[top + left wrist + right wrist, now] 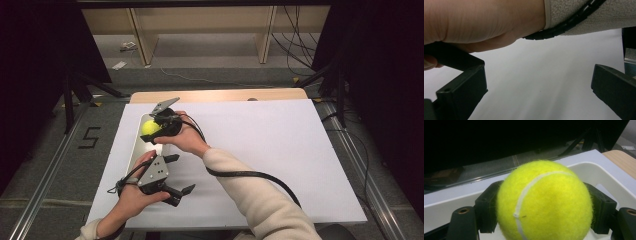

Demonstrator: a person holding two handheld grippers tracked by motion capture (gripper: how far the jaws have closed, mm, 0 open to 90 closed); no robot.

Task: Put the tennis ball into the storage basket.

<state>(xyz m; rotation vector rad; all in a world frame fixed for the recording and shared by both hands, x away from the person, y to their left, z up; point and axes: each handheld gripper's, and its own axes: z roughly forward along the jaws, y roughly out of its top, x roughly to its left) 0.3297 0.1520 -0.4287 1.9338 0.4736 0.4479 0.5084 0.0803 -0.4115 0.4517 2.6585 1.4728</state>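
Between the two black jaws of the right gripper (544,220) sits a yellow tennis ball (544,202), clamped from both sides: in the right gripper view each jaw pad presses against the felt, one at the ball's left flank, one at its right. The ball's white seam curves across its front face. Below and behind the ball lies a white tray (599,170), its rim running past on the far side. In the high view the ball (149,127) is held over the far end of the tray (135,147), which lies along the left part of the white table sheet (280,150). Whether the ball touches the tray floor cannot be told. The right gripper (152,131) points toward the table's left side, with the right hand (185,137) wrapped around its body and its black cable (250,175) trailing back along the cream sleeve (260,200).

Left gripper (180,175): jaws stand wide apart, nothing between them. The left gripper view confirms this, one jaw at lower left, the other at lower right, bare white sheet (544,87) in the gap. That gripper (537,92) sits near the tray's near end, held by the left hand (132,197), jaws facing right across the table. The right forearm and ribbed cable (564,25) pass just above it.

Wooden table edge (220,95) shows beyond the sheet.
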